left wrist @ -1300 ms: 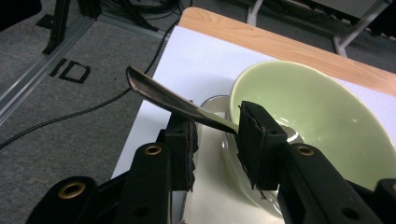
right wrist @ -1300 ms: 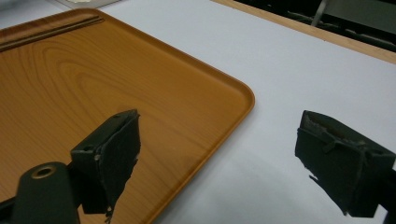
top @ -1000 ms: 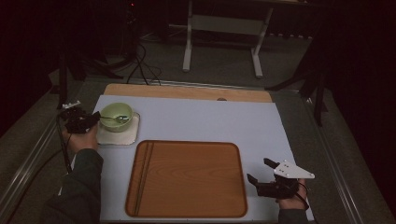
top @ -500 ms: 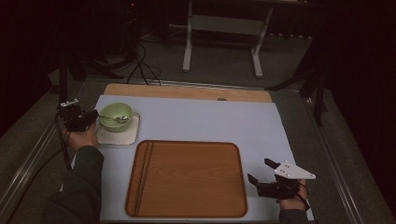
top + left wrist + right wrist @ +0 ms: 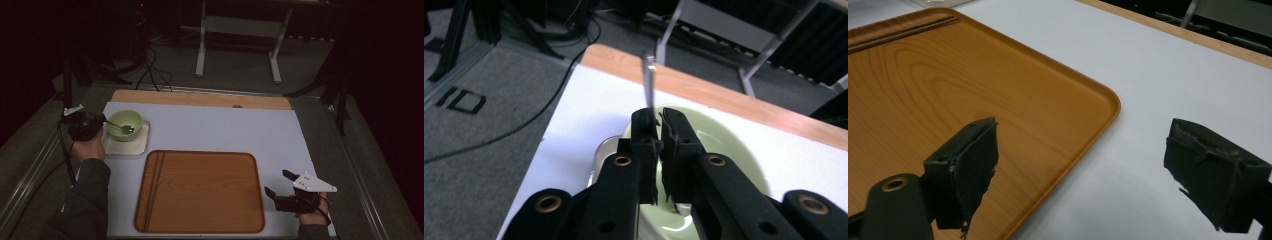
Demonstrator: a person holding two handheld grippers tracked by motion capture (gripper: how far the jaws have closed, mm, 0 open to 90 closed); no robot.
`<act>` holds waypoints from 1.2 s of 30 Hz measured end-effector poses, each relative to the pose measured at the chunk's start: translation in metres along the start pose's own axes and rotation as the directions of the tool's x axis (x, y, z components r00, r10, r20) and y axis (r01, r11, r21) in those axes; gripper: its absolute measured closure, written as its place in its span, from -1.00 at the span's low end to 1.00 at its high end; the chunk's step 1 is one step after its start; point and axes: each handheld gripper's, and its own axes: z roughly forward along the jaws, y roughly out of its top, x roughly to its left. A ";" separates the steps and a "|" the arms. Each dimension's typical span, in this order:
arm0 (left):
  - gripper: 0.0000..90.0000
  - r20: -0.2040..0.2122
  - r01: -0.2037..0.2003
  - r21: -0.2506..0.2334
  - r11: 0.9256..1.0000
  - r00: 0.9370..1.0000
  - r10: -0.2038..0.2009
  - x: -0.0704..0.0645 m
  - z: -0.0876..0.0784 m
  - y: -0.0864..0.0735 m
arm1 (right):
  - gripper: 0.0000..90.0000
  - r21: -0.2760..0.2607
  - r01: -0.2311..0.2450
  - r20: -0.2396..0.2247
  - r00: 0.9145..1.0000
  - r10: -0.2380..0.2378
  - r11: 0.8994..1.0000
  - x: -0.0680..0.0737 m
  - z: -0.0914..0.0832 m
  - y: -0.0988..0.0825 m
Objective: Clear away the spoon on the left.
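A pale green bowl sits on a square white dish at the table's left. A metal spoon lies in it, handle toward my left gripper. In the left gripper view the jaws have just been closing and now pinch the spoon handle, which sticks up above the bowl. My right gripper rests open near the front right, just off the corner of the wooden tray. Nothing is between its fingers.
The wooden tray fills the front middle of the white mat, with two thin dark lines along its left side. A wooden strip borders the far edge. Cables and stand legs lie on the floor beyond.
The left gripper's jaws have drawn together on the spoon handle at the bowl's left rim. The right gripper has stayed where it was.
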 end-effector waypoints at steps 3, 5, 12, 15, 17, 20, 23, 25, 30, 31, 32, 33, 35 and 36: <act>0.96 0.028 -0.027 -0.015 1.000 0.999 0.028 -0.007 -0.003 0.002 | -0.70 -0.001 -0.001 0.000 1.000 0.001 1.000 0.000 0.000 0.000; 0.98 0.038 -0.038 -0.021 0.999 0.999 0.039 -0.009 -0.004 0.002 | -0.70 -0.001 -0.001 -0.001 1.000 0.001 1.000 0.000 0.000 0.000; 0.99 0.048 -0.092 -0.025 0.995 0.995 0.093 -0.017 -0.008 0.004 | -0.69 -0.002 0.000 -0.002 1.000 0.000 1.000 0.000 0.000 0.000; 0.99 0.048 -0.116 -0.025 0.993 0.992 0.117 -0.019 -0.011 0.004 | -0.70 -0.001 0.000 -0.002 1.000 0.000 1.000 0.000 0.000 0.000; 0.99 0.048 -0.133 -0.031 0.991 0.990 0.134 -0.020 -0.015 0.006 | -0.70 -0.004 0.000 -0.004 1.000 0.000 1.000 0.000 0.000 0.001; 0.99 0.050 -0.149 -0.038 0.988 0.987 0.151 -0.022 -0.018 0.008 | -0.70 -0.002 0.002 -0.004 1.000 -0.002 1.000 0.000 0.000 0.001; 0.99 0.070 -0.171 -0.050 0.984 0.982 0.174 -0.026 -0.025 0.011 | -0.69 -0.001 0.004 -0.004 1.000 -0.004 1.000 0.000 0.001 0.001; 0.99 0.079 -0.188 -0.053 0.981 0.978 0.192 -0.028 -0.029 0.012 | -0.70 -0.001 0.004 -0.004 1.000 -0.004 1.000 0.000 0.001 0.001; 0.99 0.096 -0.223 -0.059 0.973 0.969 0.228 -0.035 -0.037 0.014 | -0.70 -0.003 0.004 -0.005 1.000 -0.004 1.000 0.000 0.001 0.001; 0.99 0.105 -0.242 -0.058 0.968 0.963 0.247 -0.038 -0.040 0.015 | -0.70 -0.003 0.006 -0.006 1.000 -0.006 1.000 0.000 0.001 0.002; 0.99 0.105 -0.242 -0.058 0.968 0.963 0.247 -0.038 -0.040 0.015 | -0.70 -0.003 0.006 -0.006 1.000 -0.006 1.000 0.000 0.001 0.002; 0.99 0.108 -0.253 -0.059 0.966 0.960 0.258 -0.040 -0.043 0.016 | -0.69 -0.005 0.007 -0.006 1.000 -0.007 1.000 0.000 0.000 0.002; 0.99 0.119 -0.265 -0.060 0.962 0.955 0.271 -0.042 -0.047 0.018 | -0.69 -0.006 0.007 -0.008 1.000 -0.007 1.000 -0.001 0.001 0.002; 0.99 0.119 -0.265 -0.060 0.962 0.955 0.271 -0.042 -0.047 0.018 | -0.69 -0.006 0.007 -0.008 1.000 -0.007 1.000 -0.001 0.001 0.002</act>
